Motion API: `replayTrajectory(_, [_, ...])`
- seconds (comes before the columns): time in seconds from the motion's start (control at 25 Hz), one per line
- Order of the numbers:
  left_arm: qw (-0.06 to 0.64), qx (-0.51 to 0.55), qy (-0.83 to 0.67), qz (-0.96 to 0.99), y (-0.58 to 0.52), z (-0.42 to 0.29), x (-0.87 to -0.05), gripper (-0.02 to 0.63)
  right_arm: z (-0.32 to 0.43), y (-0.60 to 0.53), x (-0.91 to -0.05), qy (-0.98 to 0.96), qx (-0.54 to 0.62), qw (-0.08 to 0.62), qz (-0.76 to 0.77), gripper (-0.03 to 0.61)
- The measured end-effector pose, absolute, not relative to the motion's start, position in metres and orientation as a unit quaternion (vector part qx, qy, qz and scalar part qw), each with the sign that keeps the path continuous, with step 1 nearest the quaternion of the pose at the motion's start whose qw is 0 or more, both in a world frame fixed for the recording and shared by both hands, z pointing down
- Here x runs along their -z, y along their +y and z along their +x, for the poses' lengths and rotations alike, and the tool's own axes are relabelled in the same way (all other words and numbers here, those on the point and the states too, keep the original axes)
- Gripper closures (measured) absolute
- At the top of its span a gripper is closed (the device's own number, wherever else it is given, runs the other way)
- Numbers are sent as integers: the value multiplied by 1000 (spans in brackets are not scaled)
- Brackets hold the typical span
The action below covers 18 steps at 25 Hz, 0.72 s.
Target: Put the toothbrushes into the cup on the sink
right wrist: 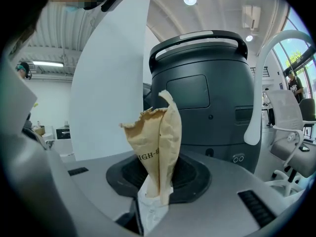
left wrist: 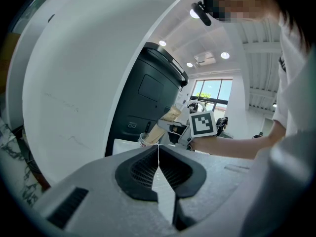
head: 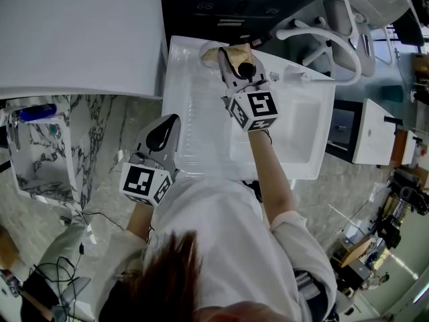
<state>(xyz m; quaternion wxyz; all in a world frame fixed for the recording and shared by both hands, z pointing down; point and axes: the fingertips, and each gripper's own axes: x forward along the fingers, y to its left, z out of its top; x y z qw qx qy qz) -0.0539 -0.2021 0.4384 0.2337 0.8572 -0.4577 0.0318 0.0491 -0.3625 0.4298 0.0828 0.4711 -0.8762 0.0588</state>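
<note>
A toothbrush in a tan paper wrapper (right wrist: 159, 142) stands upright between the jaws of my right gripper (right wrist: 156, 184), which is shut on its lower end. In the head view this gripper (head: 233, 58) holds the wrapper (head: 236, 51) at the far left corner of the white sink (head: 194, 119). There it sits right beside or over the clear cup (head: 208, 54); the cup's inside is hidden. From the left gripper view the cup (left wrist: 143, 139) shows with the wrapper slanting at its rim. My left gripper (head: 169, 122) hangs by the sink's left edge, shut and empty (left wrist: 158, 147).
A marble counter (head: 100, 136) lies left of the sink, with a blue item (head: 37, 112) in a white tray. A large dark grey machine (right wrist: 207, 93) stands behind the sink. A white tap (head: 299, 78) is at the sink's back right, with white chairs (head: 338, 29) beyond.
</note>
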Motion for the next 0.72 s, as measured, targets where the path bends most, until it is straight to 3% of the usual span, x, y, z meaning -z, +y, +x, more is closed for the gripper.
replayTrajectory(0.72, [236,-31,-455,858,-202,-52,-439,598,44,-367,-467,-876,-61,119,463,477])
